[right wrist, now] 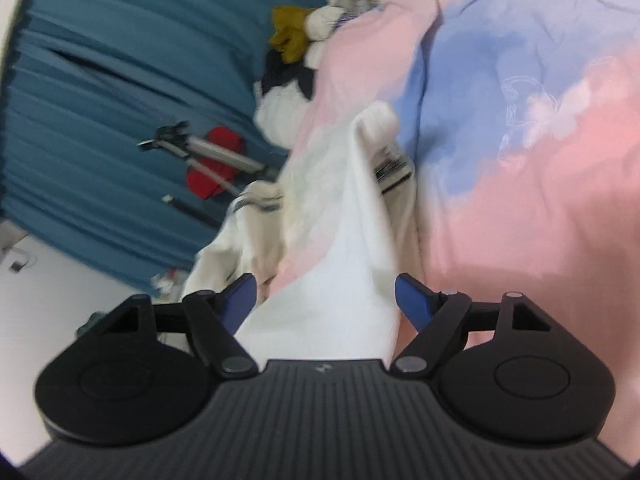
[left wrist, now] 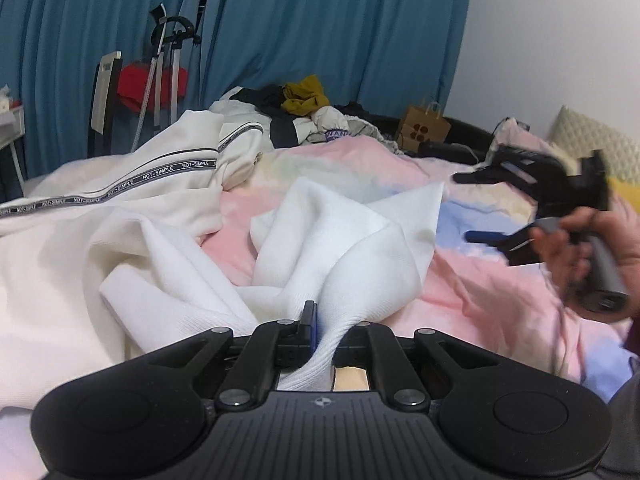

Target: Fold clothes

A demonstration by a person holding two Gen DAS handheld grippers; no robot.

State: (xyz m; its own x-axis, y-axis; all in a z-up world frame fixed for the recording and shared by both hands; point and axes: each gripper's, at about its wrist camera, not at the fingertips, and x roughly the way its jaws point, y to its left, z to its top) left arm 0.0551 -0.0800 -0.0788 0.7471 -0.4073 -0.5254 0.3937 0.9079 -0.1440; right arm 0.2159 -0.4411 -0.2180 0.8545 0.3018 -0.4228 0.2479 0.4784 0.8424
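Pinching a bunched edge of the white garment (left wrist: pixel 340 240), left gripper (left wrist: pixel 320 332) clamps it; right gripper (right wrist: pixel 325 300) gapes, cloth between its fingers, needing closure likely.

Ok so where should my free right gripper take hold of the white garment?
Probably at the raised corner of the white garment, coming in from the right. The left gripper already pinches a bunched edge, and that corner stands free above the pink bedspread, nearest the open right gripper.
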